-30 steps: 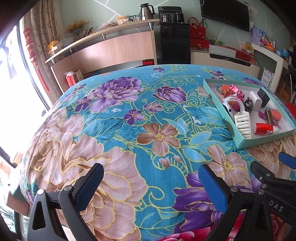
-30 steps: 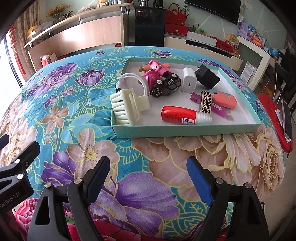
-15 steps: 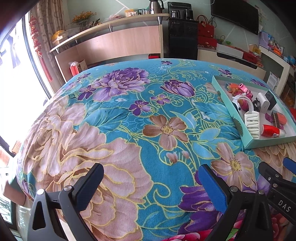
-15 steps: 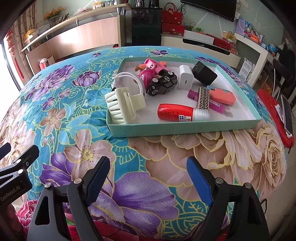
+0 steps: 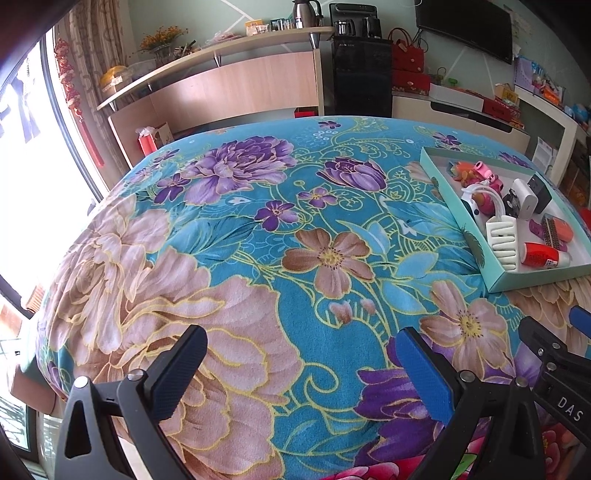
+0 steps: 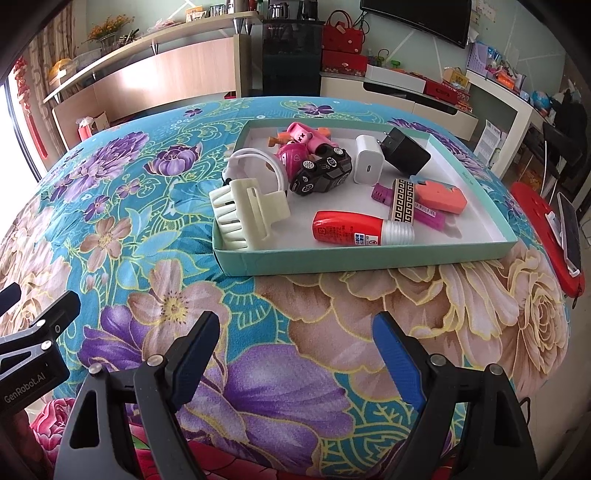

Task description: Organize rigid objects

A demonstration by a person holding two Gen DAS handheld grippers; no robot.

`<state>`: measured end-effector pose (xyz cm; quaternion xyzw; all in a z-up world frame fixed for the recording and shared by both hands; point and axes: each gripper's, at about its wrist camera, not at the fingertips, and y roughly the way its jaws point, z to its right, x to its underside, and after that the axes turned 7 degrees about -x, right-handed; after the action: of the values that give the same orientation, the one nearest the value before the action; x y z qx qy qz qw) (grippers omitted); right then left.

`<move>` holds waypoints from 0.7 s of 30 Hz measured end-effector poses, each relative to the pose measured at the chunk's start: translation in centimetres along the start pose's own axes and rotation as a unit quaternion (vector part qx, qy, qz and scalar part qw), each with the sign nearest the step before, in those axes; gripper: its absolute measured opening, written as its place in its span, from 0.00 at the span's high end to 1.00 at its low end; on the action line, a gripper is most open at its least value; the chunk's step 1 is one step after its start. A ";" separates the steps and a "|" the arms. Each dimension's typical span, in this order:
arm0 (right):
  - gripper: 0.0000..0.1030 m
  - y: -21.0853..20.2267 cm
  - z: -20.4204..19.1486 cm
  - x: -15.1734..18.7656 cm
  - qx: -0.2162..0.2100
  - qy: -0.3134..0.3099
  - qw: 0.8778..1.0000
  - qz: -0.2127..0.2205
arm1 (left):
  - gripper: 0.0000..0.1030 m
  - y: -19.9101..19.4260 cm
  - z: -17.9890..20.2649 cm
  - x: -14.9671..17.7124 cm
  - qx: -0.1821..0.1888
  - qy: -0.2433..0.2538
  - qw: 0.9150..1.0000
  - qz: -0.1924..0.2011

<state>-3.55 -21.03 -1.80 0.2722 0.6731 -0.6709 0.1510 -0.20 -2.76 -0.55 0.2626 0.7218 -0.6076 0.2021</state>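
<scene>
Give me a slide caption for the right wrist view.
Open right gripper faces a teal tray of small rigid items, including a cream hair claw and red bottle, on a floral blanket.

A tray [image 6: 369,264] lies on the blanket [image 6: 406,314], ahead of the right gripper [image 6: 295,354]. In it, a clip [image 6: 247,214] sits left, a bottle [image 6: 354,233] in front, two chargers [image 6: 369,160] behind.

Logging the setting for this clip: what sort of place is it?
Probably a home living room: a wall-mounted TV above a low media cabinet, a kettle on a wooden shelf, and a work surface under a floral blanket carrying a teal tray of small items.
</scene>
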 end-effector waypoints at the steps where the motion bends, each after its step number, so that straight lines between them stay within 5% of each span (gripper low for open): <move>1: 0.17 0.0 0.0 0.0 0.000 0.000 1.000 0.000 | 0.00 0.0 0.0 0.0 0.000 0.001 1.000 -0.001; 21: 0.17 -0.1 -0.2 0.0 0.010 -0.010 1.000 0.002 | 0.00 -0.6 0.6 0.0 -0.012 0.018 1.000 0.017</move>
<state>-3.56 -20.80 -1.74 0.2681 0.6645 -0.6797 0.1565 -0.62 -3.46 -0.25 0.2830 0.7277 -0.5910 0.2024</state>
